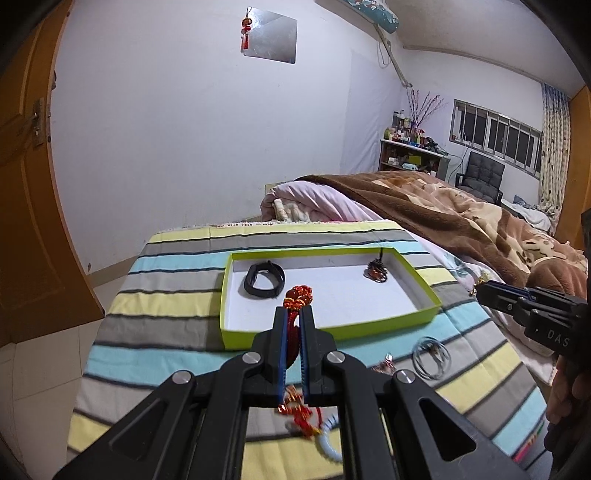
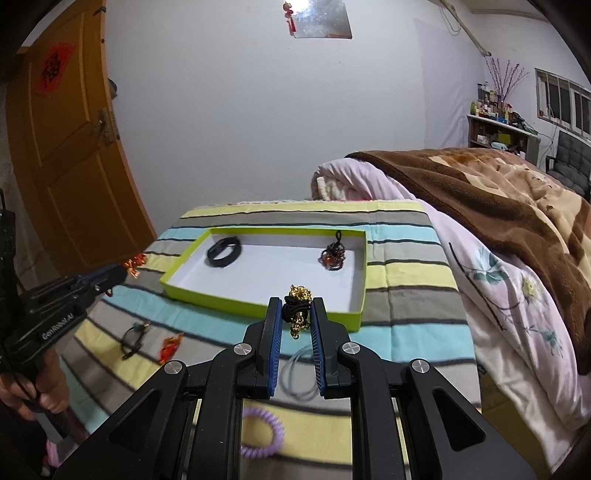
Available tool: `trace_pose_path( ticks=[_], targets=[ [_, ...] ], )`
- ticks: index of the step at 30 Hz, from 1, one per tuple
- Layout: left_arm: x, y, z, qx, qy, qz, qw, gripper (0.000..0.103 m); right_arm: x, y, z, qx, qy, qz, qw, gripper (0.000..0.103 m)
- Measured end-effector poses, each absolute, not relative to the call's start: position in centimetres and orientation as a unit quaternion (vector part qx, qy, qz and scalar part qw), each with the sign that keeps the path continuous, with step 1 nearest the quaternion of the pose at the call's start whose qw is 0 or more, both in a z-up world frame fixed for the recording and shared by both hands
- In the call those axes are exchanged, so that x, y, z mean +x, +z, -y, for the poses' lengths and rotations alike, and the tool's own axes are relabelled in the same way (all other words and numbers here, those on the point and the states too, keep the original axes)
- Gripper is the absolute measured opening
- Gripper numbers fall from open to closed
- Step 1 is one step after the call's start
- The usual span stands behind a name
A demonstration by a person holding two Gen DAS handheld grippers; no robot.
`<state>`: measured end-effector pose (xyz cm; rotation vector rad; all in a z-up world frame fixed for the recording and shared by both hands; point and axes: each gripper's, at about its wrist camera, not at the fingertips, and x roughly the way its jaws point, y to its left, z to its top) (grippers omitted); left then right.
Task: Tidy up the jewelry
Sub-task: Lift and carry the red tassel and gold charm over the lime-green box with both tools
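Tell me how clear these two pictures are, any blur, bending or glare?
Left wrist view: fisheye bends the door and darkens the corners; the beads under the left gripper are smeared, the green tray is sharp. Right wrist view: same bending; the purple coil and red charm are blurred; the wall mirror shows mild glare.

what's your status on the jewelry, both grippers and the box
Left gripper shut on red knotted charm. Right gripper shut on black cord with gold charm. Green box ahead, black band and beaded pendant inside. Path clear.
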<state>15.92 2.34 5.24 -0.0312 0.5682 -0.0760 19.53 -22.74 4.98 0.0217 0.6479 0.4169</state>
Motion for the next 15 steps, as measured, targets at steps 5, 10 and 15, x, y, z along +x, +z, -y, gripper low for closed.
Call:
trace_pose_path(
  ticks=[5, 10, 15],
  targets=[
    [18.6, 5.0, -2.8, -0.013, -0.04, -0.282, 0.959, 0.006, 22.1, 4.1, 22.1, 0.008, 0.202, -0.327, 0.923, 0.016],
    [21.6, 4.5, -2.8, -0.012, -0.049, -0.287, 0.957, 0.006, 24.9, 3.4, 21.5, 0.001, 0.198, -0.335, 0.921, 0.016],
    [24.2, 4.1, -2.5, -0.009, -0.053, -0.286, 0.957, 0.006, 27.4, 2.6, 21.0, -0.007, 0.191, -0.342, 0.92, 0.016]
  ],
)
